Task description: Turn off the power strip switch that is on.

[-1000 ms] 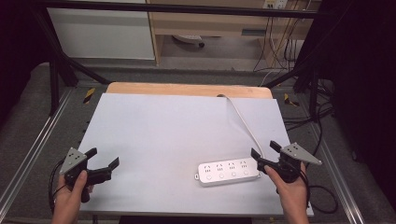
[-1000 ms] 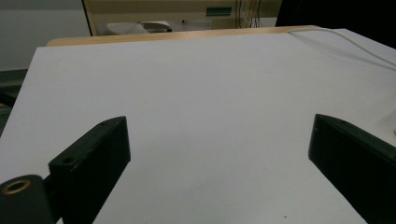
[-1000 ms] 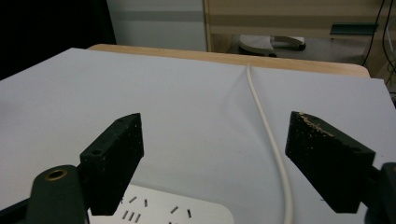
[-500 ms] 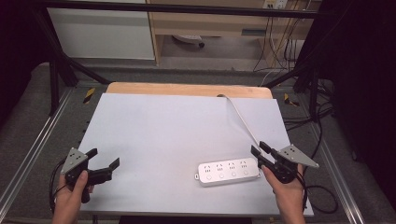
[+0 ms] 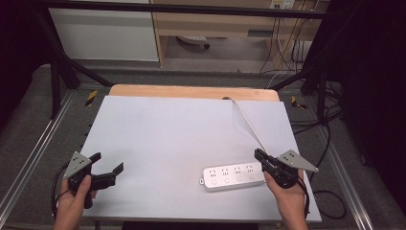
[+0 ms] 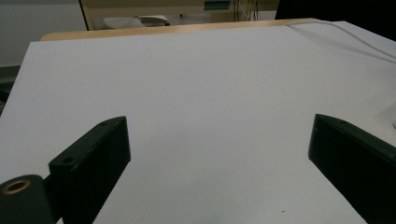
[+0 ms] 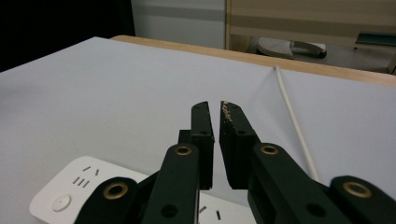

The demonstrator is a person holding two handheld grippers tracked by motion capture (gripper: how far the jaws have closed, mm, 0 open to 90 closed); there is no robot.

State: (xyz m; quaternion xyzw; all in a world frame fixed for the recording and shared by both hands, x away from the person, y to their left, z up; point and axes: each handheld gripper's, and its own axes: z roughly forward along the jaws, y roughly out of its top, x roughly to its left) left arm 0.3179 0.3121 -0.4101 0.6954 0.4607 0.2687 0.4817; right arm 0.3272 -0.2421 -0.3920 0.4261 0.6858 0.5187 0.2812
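our left gripper (image 5: 106, 168): black, grey three-cornered plate behind fingers, black cable | our right gripper (image 5: 261, 157): same plate; brass-ringed screw holes behind fingers (image 7: 201, 122), pale specks at tips | our forearms bare

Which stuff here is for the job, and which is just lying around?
For the job:
- power strip
- its cord
- right gripper, fingers shut, over the strip's end
- left gripper, fingers open

Lying about:
- table
- cables on the floor behind
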